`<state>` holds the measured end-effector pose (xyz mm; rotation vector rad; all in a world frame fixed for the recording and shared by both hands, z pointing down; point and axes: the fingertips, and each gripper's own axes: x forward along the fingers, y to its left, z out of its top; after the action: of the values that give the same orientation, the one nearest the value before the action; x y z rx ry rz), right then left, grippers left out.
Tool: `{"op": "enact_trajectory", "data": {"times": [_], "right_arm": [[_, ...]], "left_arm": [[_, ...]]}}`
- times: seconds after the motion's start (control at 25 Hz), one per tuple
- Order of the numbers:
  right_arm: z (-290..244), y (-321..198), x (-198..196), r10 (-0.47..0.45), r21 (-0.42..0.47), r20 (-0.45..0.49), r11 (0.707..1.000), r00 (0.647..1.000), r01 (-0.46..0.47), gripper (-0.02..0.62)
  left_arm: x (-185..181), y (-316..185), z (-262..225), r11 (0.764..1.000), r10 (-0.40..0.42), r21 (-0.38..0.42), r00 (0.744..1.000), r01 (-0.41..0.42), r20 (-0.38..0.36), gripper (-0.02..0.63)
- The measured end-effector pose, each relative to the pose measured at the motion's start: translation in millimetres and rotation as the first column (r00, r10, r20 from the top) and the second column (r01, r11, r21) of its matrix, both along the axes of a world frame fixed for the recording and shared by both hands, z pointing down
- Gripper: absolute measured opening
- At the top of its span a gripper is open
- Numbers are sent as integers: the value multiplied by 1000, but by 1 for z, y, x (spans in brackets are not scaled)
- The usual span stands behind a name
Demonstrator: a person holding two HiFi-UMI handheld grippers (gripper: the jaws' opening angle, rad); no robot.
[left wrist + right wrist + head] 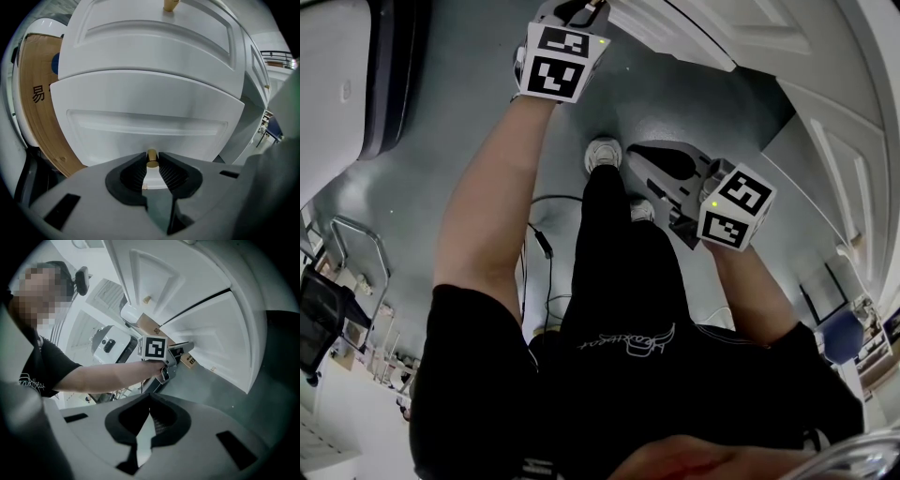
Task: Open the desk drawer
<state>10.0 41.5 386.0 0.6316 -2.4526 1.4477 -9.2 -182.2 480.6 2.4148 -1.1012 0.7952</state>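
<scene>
- Left gripper (151, 156) clamps the brass knob (152, 160) of the drawer (145, 126), its only purchase for pulling.
- Right gripper (149, 398), jaws together and empty, hangs at near right, likely clear of the drawer's path.

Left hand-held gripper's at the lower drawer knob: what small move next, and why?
Probably pull the left hand-held gripper straight back: its jaws pinch the brass knob on the lower drawer front, so the drawer should follow.
</scene>
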Motion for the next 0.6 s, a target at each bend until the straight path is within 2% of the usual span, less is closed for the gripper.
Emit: {"op": "enact_trajectory", "data": {"times": [0.32,0.6], "right_arm": [[-4,8,-4,-19,11,2,1000,1000,19,6],[-8,15,-3,-23,14,-6,1000,1000,23,6]], "left_arm": [[-8,10,1,1000,-25,-7,999,25,-20,84],[-17,23,1,999,-29,-20,1000,28,-5,84]]}}
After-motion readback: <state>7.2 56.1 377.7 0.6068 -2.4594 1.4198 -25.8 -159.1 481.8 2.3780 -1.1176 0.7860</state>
